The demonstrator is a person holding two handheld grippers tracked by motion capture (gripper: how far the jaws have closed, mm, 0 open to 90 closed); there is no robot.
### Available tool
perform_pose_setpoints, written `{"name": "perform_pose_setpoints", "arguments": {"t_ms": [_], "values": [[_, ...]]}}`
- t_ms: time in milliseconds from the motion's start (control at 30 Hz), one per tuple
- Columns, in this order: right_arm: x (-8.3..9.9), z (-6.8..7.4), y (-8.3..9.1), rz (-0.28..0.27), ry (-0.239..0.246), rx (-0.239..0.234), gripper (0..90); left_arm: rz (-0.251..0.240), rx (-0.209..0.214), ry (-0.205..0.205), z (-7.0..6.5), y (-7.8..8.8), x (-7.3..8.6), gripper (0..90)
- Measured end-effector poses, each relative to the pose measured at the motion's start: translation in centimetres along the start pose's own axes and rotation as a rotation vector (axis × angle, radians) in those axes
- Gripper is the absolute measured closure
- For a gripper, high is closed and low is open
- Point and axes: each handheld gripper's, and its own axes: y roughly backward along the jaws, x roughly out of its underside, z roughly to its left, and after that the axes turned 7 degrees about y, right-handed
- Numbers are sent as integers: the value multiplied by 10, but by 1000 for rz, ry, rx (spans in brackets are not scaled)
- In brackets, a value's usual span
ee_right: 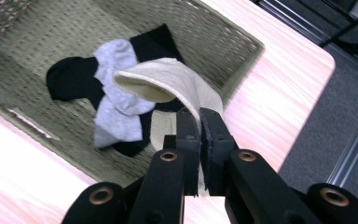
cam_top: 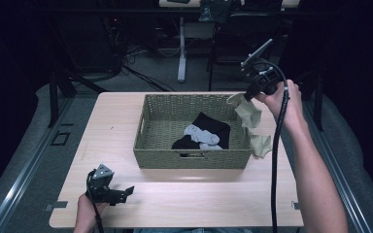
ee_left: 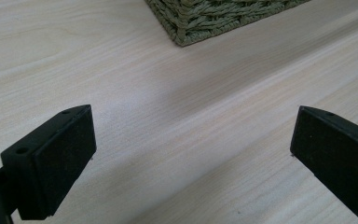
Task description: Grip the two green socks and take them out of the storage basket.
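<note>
So we've got our right claw (cam_top: 245,99) clamped tight on one beige sock (cam_top: 248,114), dangling over the wicker basket's (cam_top: 145,141) right rim. Inside: two black socks (cam_top: 213,125), one grey (cam_top: 201,135). Another beige sock (cam_top: 261,144) drapes outside on the desk (cam_top: 199,199). Left claw (cam_top: 128,191) gapes wide, empty.

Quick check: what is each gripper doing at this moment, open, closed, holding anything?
Left gripper: open, nothing between its jaws, low over the table.
Right gripper: closed on a beige sock, lifted by the basket.
</note>
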Motion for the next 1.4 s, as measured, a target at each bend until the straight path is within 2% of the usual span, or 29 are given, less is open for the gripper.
{"name": "perform_pose_setpoints", "arguments": {"t_ms": [200, 267, 300, 400, 433, 533, 600, 767, 967, 1000, 1067, 1200, 1300, 1400], "values": [[27, -24, -3, -9, -62, 26, 873, -1, -3, 1, 0, 0, 0, 2], [30, -25, -4, -13, -68, 25, 873, -1, -4, 1, 0, 0, 0, 2], [34, -28, -5, 3, -73, 33, 872, -1, -3, 0, 0, 0, 0, 2], [48, -38, -13, 11, -113, 40, 872, 1, -3, 0, 0, 0, 0, 2], [48, -38, -13, 11, -113, 40, 872, 1, -3, 0, 0, 0, 0, 2], [62, -47, -28, 30, -148, 34, 872, 0, -2, -1, 0, 0, 0, 2], [64, -49, -30, 34, -152, 33, 872, 1, -3, -1, 0, 0, 0, 2], [80, -57, -54, 60, -193, 3, 871, 5, -2, 1, 0, 0, -1, 2], [88, -61, -72, 72, -221, -2, 871, 5, -3, 0, 0, -1, -1, 2], [92, -64, -82, 91, -232, -13, 871, 5, -3, 2, 0, 0, -1, 2], [94, -64, -85, 91, -239, -14, 871, 4, -3, 2, 0, 0, 0, 2], [102, -70, -109, 113, -281, -17, 870, 4, -2, 0, 0, 0, -1, 2], [104, -71, -116, 119, -291, -20, 870, 1, -3, 2, 0, 0, 0, 2], [108, -73, -132, 138, -304, -22, 869, 2, -2, 2, 0, 0, 0, 2]]}}
